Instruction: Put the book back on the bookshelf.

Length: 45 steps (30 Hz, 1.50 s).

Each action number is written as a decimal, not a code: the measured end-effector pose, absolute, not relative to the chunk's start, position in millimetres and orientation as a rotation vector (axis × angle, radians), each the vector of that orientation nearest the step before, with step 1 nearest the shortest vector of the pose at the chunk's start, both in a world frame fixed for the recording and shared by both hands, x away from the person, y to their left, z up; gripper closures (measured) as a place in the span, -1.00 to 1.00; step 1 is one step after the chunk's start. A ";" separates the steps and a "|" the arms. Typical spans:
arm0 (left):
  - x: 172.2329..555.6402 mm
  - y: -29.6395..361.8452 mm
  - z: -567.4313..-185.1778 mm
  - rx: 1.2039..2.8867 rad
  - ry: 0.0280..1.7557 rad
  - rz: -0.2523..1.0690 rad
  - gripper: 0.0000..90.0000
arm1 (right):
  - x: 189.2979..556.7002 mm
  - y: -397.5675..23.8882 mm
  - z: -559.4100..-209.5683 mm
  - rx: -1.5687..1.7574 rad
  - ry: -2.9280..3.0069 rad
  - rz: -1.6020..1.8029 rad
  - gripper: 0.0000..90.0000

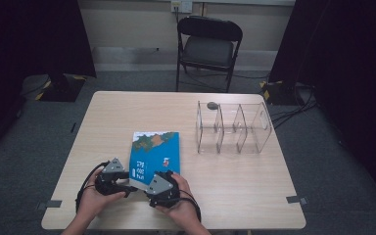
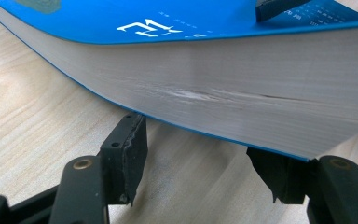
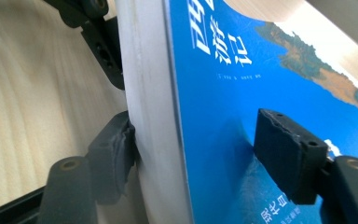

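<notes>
- While my right tongs (image 3: 200, 144) straddle the near edge of the thick blue paperback book (image 1: 155, 149), one pad sits on the cover and one under the pages; they look pressed on.
- My left tongs (image 2: 205, 161) are spread under the raised page edge, with both pads poking beneath the book, not squeezing it.
- The book lies on the pale wooden table (image 1: 127, 112), near my side.
- A clear plastic divider box (image 1: 233, 127) stands well apart, beyond the book to the right.

The thick blue-covered paperback book (image 3: 214, 116) has big white Chinese title characters plus smaller white lines on its cover, honestly too cropped and blurry to read.
</notes>
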State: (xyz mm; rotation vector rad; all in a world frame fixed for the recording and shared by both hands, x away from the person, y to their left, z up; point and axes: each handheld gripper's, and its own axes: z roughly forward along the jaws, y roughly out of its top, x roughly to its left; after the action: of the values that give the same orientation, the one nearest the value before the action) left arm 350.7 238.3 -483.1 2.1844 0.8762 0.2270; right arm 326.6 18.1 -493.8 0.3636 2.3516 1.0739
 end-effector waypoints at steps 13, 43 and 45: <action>354.2 237.9 -479.1 2.184 0.883 0.218 -0.18 | 326.9 17.8 -495.0 0.375 2.329 1.082 -0.14; 354.4 258.2 -488.2 2.250 0.843 0.392 -0.64 | 331.3 5.3 -455.4 0.389 2.422 1.031 0.28; 353.9 258.4 -489.7 2.258 0.849 0.390 -0.64 | 331.3 4.6 -453.5 0.388 2.422 1.026 0.29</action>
State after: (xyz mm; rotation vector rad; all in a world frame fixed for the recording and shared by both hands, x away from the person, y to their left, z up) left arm 353.9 258.4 -489.7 2.2576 0.8486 0.3898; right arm 331.3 4.6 -453.5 0.3879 2.4221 1.0257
